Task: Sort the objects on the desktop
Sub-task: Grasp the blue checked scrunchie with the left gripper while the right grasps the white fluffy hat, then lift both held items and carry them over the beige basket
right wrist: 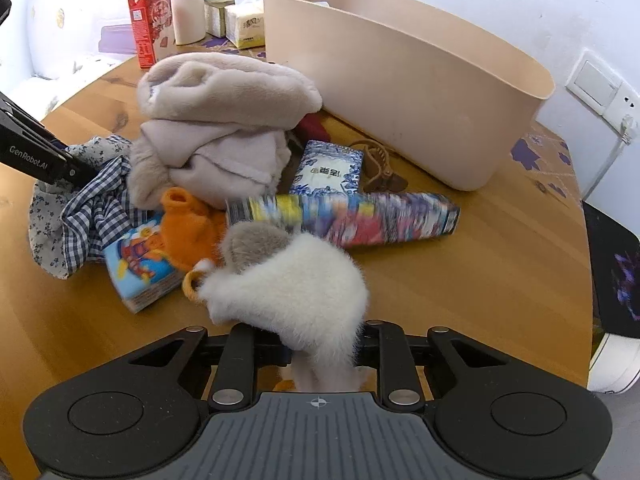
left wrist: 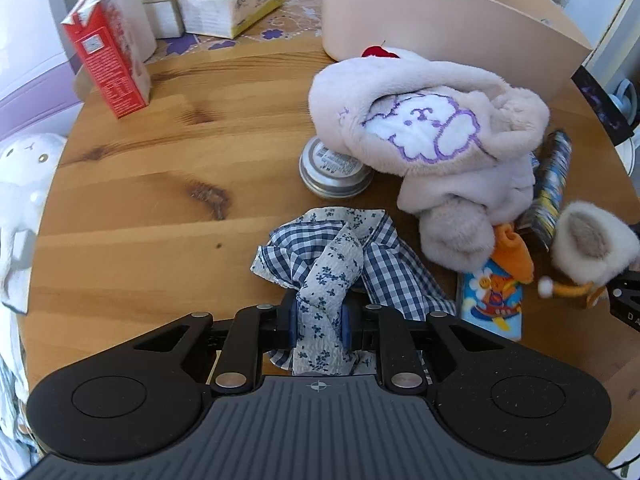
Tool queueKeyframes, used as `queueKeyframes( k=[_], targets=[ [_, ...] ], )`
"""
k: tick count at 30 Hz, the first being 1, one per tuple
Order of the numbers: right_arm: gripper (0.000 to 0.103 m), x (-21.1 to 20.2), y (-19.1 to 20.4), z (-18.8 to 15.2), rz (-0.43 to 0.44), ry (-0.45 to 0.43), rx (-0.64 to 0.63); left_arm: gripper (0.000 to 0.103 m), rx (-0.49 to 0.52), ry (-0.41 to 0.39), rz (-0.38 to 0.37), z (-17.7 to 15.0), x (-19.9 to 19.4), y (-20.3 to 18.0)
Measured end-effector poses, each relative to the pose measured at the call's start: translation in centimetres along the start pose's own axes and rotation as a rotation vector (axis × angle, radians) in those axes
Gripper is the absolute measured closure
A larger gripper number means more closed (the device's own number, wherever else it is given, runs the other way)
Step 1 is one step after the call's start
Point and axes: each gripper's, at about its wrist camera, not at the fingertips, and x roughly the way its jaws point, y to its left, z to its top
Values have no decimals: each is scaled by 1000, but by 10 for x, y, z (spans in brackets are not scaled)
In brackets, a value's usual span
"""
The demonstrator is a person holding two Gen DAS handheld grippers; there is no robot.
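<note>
My left gripper (left wrist: 320, 320) is shut on a blue checked and flowered cloth (left wrist: 332, 256), its blue pads pinching a twisted strip near the table's front. My right gripper (right wrist: 320, 344) is shut on a white furry plush piece (right wrist: 296, 288) that covers its fingertips; the same plush (left wrist: 592, 240) shows at the right edge of the left wrist view. Behind both lies a pale fleece garment (left wrist: 432, 128) (right wrist: 224, 120) in a heap. A beige bin (right wrist: 400, 80) (left wrist: 440, 12) stands at the back of the wooden table (left wrist: 160, 200).
An orange plush (right wrist: 188, 228), a cartoon tissue pack (right wrist: 140, 268), a blue patterned pack (right wrist: 328, 168), a long colourful box (right wrist: 360, 216) and a round tin (left wrist: 332, 172) crowd the pile. A red carton (left wrist: 108, 56) and tissue packs (left wrist: 236, 4) stand at the back left.
</note>
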Motion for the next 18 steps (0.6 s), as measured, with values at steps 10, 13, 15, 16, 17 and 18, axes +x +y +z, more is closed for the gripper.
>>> queueKeyframes(
  k=[10,13,15,16,17,18],
  targets=[
    [82,-44,-1,-21,-35,-48,26,84,-15,-62,5,-23,-44,3],
    [82,-55,-1,-23,-53,-70,35,84,-20,-84,3,-22,-54,5],
    [82,-65,-4,-25,-74,-88,67,84,-25,-99,8,-22,-61,4],
    [82,-70,-6,-27,-84,-96,86,84,-27,-107,8,-23,-66,4],
    [82,-74,-7,-28,-92,-102,95,84,-25,-115,7,-23,-70,4],
    [82,-79,-8,-30,-101,-110,101,84,-23,-122,5,-22,-74,3]
  ],
)
